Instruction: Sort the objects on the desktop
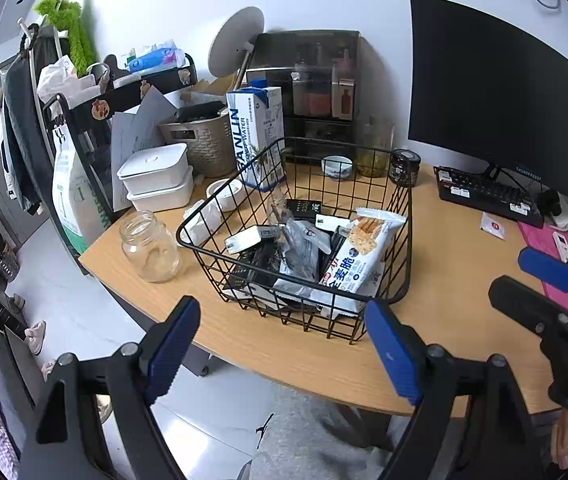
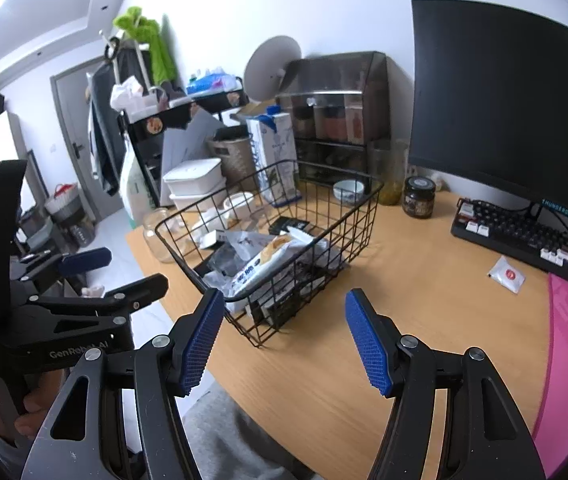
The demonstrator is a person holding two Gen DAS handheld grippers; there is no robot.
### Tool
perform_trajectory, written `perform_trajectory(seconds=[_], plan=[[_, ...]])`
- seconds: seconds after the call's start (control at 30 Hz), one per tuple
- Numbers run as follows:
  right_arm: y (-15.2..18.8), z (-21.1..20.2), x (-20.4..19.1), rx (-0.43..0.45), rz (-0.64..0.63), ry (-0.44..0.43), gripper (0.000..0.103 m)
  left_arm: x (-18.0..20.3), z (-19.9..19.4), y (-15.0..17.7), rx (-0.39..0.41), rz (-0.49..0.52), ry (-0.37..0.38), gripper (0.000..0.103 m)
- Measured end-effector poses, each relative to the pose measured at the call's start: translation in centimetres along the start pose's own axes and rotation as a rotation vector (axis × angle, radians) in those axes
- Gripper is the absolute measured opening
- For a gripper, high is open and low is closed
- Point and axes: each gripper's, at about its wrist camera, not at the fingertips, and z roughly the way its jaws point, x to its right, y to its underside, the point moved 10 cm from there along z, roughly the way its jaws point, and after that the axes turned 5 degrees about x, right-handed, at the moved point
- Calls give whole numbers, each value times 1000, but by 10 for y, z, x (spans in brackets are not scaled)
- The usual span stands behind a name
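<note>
Both tongs empty, spread wide, short of the wire basket (image 1: 397, 216).
Risk: left tongs (image 1: 284, 354) or right tongs (image 2: 284, 336) snag wire, dragging basket toward tabletop (image 2: 423, 292) edge; glass jar (image 1: 150, 246) sits close.

Along the back wall we see a dark curved monitor (image 1: 499, 96) with a black keyboard (image 1: 487, 196) lying below it. To its left stands a smoked plastic cabinet (image 1: 307, 76), and a round white lamp head (image 1: 236, 40) tilts beside it. Off the desk's left edge we find a black shelf cart (image 1: 84, 120), a coat rack with a green garment (image 1: 68, 24) on top, and a grey door (image 2: 76, 136).
</note>
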Motion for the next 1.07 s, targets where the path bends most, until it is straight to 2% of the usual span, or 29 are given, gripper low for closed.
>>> perform_trajectory(seconds=[1.07], plan=[[0, 2, -4, -3, -7, -3, 63, 0, 3, 4, -26, 6, 2, 86]])
